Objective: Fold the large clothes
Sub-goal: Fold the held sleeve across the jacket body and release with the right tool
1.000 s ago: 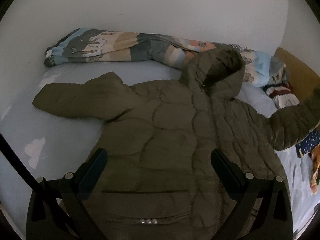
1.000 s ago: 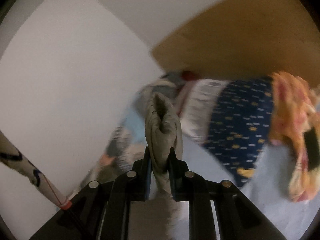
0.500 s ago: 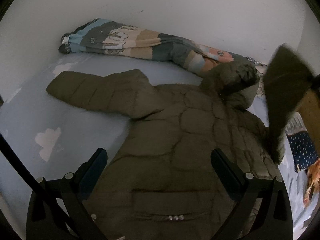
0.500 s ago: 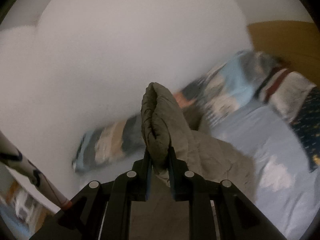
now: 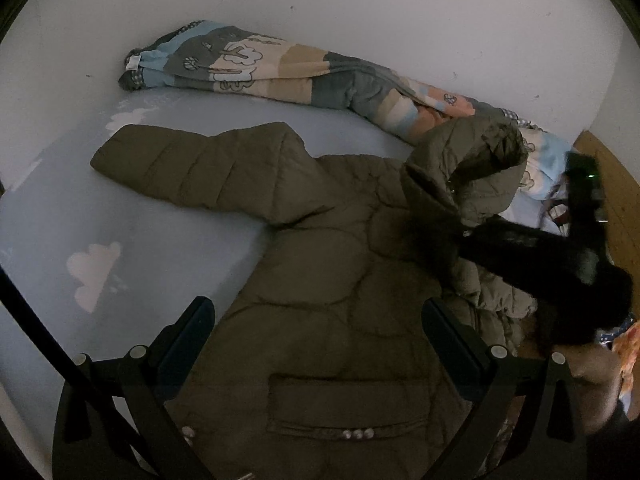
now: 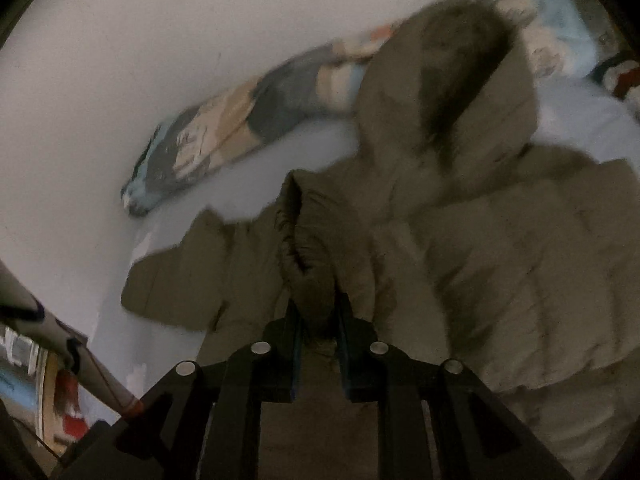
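Observation:
An olive hooded puffer jacket [image 5: 320, 280] lies spread on the bed, its left sleeve [image 5: 192, 168] stretched out and its hood [image 5: 460, 160] toward the wall. My left gripper [image 5: 316, 312] hovers open over the jacket's lower front, with nothing between its fingers. My right gripper [image 6: 319, 308] has the cuff of the other sleeve [image 6: 304, 232] between its fingers, low over the jacket's chest [image 6: 500, 260]. Its jaws are opening, and the fabric still fills the gap. In the left wrist view that gripper's dark, blurred body [image 5: 540, 256] reaches in from the right.
A rolled patterned blanket [image 5: 280, 68] runs along the white wall behind the jacket. The light blue sheet [image 5: 60, 220] with a cloud print shows on the left. A wooden headboard [image 5: 612, 184] and bright fabrics [image 5: 628, 340] sit at the right edge.
My right gripper has swung the sleeve from out at the right, up and over, down onto the jacket's front. The left gripper's view has shifted a little across the jacket.

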`<action>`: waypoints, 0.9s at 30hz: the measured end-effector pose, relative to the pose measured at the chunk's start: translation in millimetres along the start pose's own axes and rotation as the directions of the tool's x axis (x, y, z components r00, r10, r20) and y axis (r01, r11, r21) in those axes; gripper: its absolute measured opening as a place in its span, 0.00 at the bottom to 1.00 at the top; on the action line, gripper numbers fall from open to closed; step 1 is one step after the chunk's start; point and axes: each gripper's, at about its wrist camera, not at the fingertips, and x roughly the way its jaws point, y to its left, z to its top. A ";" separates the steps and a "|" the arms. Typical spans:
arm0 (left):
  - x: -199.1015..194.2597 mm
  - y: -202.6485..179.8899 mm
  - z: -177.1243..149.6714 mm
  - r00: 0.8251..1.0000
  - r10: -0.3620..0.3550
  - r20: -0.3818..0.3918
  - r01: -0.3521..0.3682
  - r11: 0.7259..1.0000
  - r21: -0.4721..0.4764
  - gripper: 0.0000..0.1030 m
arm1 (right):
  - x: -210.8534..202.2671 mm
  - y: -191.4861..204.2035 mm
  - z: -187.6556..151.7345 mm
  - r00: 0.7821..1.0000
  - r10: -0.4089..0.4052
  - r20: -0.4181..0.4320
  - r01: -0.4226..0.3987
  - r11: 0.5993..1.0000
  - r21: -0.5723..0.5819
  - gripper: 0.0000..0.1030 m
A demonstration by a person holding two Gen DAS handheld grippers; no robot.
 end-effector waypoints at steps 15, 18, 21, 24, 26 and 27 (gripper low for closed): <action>14.1 -11.4 -5.6 0.999 0.014 -0.033 -0.014 1.000 0.017 1.00 | -90.3 -121.8 7.2 0.916 -0.376 0.141 0.359 0.924 0.133 0.73; 17.8 -12.6 -6.0 0.999 0.018 -0.042 -0.017 1.000 0.023 1.00 | -65.9 -159.8 -3.6 0.900 -0.436 0.016 0.427 0.887 0.178 0.72; 18.3 -12.0 -6.1 0.999 0.023 -0.041 -0.022 0.999 0.025 1.00 | -46.5 -177.5 -16.7 0.907 -0.418 -0.043 0.419 0.890 0.179 0.73; 17.4 -11.1 -6.5 0.999 0.029 -0.037 -0.029 0.999 0.019 1.00 | -58.1 -165.7 -13.5 0.892 -0.450 -0.048 0.451 0.878 0.158 0.73; 17.2 -9.6 -7.6 0.999 0.026 -0.040 -0.025 1.000 0.013 1.00 | -75.8 -144.4 -8.3 0.917 -0.396 0.038 0.386 0.909 0.159 0.73; 17.0 -9.5 -7.9 0.999 0.026 -0.040 -0.026 1.000 0.015 1.00 | -81.6 -130.2 -8.5 0.928 -0.368 0.065 0.357 0.924 0.135 0.73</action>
